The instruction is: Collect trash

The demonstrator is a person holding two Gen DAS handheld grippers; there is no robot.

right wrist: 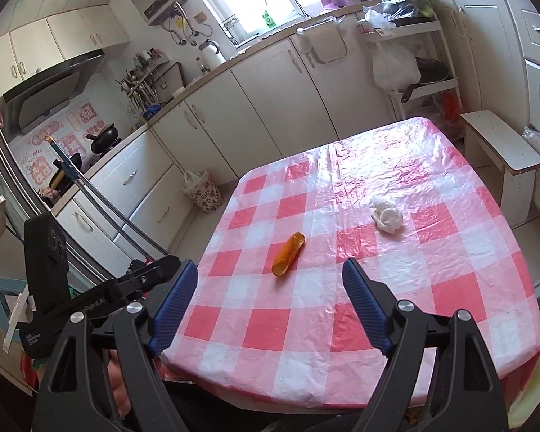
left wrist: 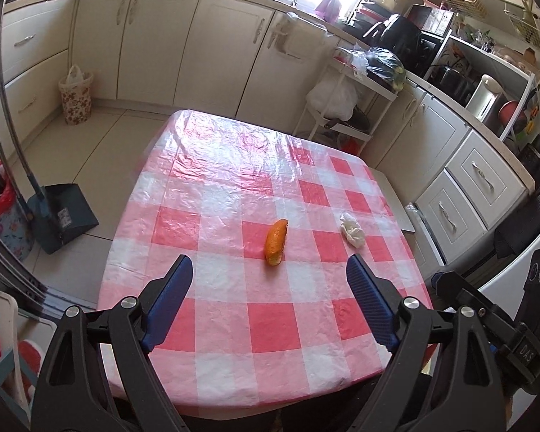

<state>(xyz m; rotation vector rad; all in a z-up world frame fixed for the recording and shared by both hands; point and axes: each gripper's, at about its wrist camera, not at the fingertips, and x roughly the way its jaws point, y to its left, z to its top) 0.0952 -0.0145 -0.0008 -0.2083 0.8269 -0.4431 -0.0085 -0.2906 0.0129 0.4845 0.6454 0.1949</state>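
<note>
Off to the left on the floor we see a flowered bin [left wrist: 75,98] lined with a bag, standing against the cabinets, and nearer us a dark dustpan [left wrist: 63,216]; either looks to us a likely place for the trash. We hold our left gripper [left wrist: 269,266] over the near edge of the desk [left wrist: 212,309], jaws spread wide with nothing between them, lined up on the orange peel [left wrist: 276,242] that lies just beyond the fingertips. That reads to us as a set-up for the first pick. Further right, a crumpled white tissue [left wrist: 352,231] rests well apart from the peel, toward the desk's right side. Our right gripper [right wrist: 270,270] also stands wide and empty, pointed between the two scraps. Nothing on the checked cloth blocks either reach; a white rack [left wrist: 345,108] with bags stands beyond the far corner, and a low stool [right wrist: 500,151] sits by the right edge.
</note>
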